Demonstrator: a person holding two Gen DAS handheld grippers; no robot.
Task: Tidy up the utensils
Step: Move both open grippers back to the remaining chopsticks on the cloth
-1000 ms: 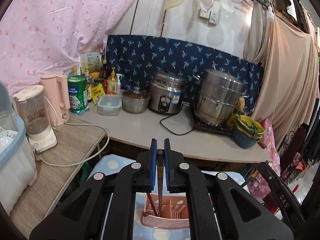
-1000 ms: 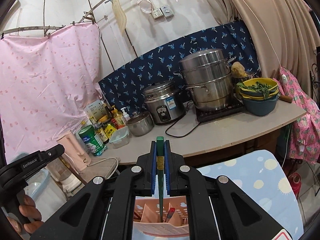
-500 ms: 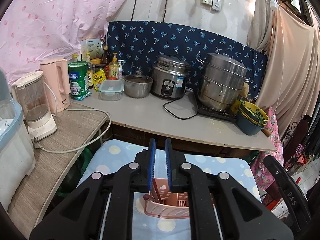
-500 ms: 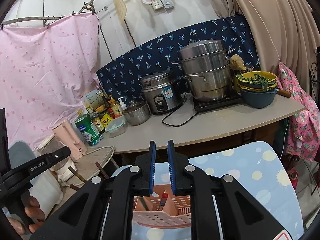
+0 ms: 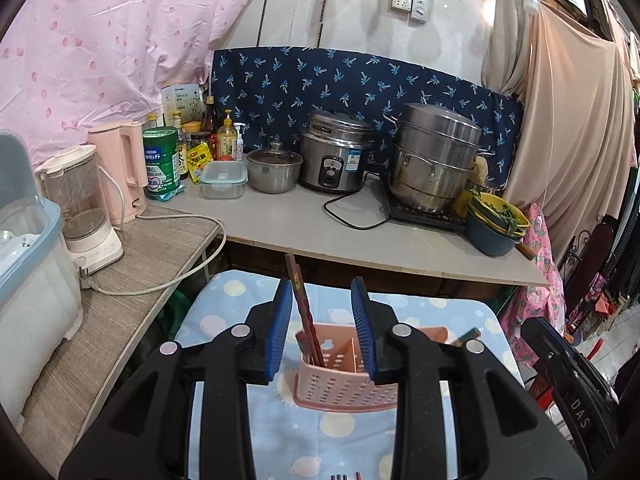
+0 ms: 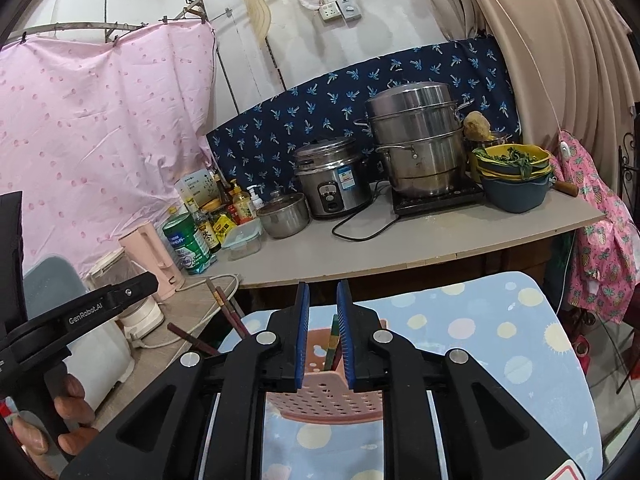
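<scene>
A pink perforated utensil holder stands on the blue dotted cloth; it also shows in the right wrist view. Dark red chopsticks stand tilted in its left compartment. A green chopstick stands in it in the right wrist view. My left gripper is open and empty above the holder. My right gripper is open around the green chopstick without gripping it. More chopstick ends stick out left of the right gripper.
A grey counter behind holds a rice cooker, a steel steamer pot, a small pot, bowls of greens, bottles and a green tin. A wooden side table at left holds a blender and a pink kettle.
Both grippers let go of their chopsticks, which now stand in the holder. Both opened, the left one wide, and drew back and up from the holder.
</scene>
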